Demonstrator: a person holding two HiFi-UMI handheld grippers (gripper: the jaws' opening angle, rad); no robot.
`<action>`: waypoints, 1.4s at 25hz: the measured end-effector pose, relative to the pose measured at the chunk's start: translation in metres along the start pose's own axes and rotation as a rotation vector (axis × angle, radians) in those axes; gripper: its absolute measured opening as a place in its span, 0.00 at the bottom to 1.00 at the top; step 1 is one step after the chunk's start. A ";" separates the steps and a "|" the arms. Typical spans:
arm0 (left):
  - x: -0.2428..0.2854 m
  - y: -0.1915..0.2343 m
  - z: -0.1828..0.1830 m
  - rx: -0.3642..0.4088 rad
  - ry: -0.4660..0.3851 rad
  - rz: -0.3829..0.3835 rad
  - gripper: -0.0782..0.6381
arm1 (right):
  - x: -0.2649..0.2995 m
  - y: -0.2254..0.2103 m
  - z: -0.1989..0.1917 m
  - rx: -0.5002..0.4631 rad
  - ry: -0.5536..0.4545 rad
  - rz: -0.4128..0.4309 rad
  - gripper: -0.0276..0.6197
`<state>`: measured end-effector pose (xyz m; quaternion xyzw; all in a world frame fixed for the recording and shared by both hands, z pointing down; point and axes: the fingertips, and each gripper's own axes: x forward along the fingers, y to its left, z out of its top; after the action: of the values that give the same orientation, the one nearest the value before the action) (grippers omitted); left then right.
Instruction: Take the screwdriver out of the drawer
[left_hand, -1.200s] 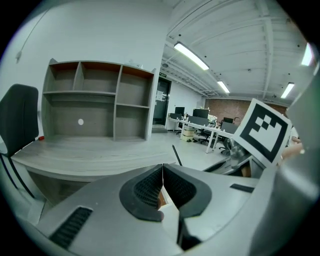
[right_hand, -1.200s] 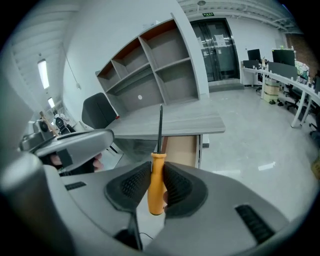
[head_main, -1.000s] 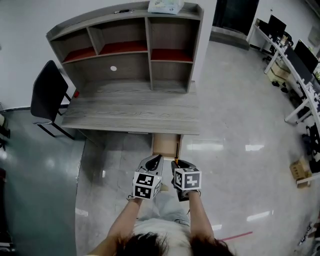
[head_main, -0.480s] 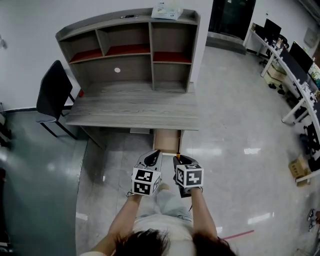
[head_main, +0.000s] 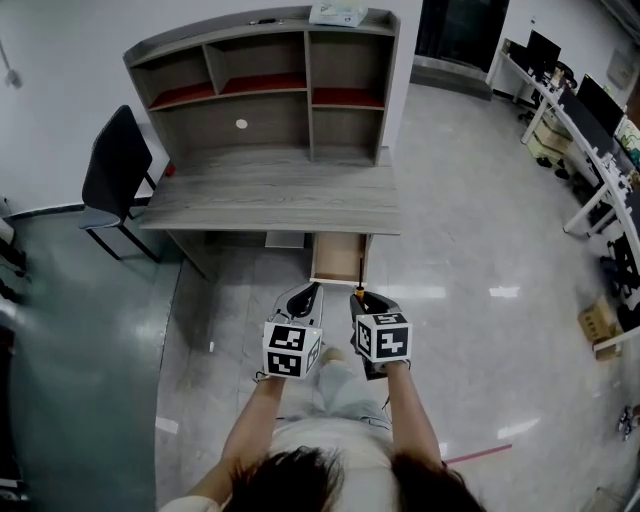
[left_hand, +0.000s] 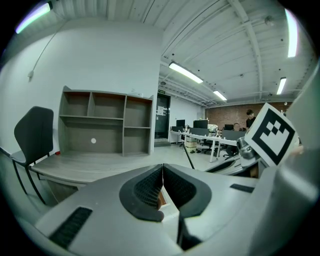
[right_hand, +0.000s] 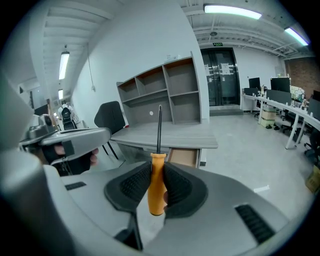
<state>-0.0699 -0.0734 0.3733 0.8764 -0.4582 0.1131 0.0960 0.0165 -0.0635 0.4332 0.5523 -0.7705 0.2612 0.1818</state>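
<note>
My right gripper (right_hand: 156, 176) is clamped on the orange handle of the screwdriver (right_hand: 157, 192); the dark shaft stands upright above the pads, tip upward; the tool is clear of the drawer (head_main: 338, 262) and held over the floor in front of it. The drawer stands pulled out beneath the front edge of the desk (head_main: 270, 205), toward its right end; I cannot make out its contents. My left gripper (left_hand: 162, 184) has its pads pressed together with nothing between them; it sits just beside the right gripper, level with it. A black chair (head_main: 113, 170) stands at the desk's left end; a shelf unit (head_main: 270, 125) runs along the desk's back edge.
</note>
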 end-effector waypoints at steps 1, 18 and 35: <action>-0.005 -0.001 0.001 0.001 -0.005 0.002 0.13 | -0.004 0.002 -0.001 -0.007 -0.006 -0.001 0.19; -0.085 -0.030 0.000 0.024 -0.044 0.004 0.13 | -0.079 0.038 -0.010 -0.049 -0.174 -0.040 0.19; -0.130 -0.055 0.009 0.037 -0.086 -0.011 0.13 | -0.131 0.064 -0.008 -0.128 -0.322 -0.077 0.19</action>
<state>-0.0955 0.0571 0.3234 0.8845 -0.4550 0.0835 0.0606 -0.0014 0.0570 0.3524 0.6035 -0.7830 0.1127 0.1006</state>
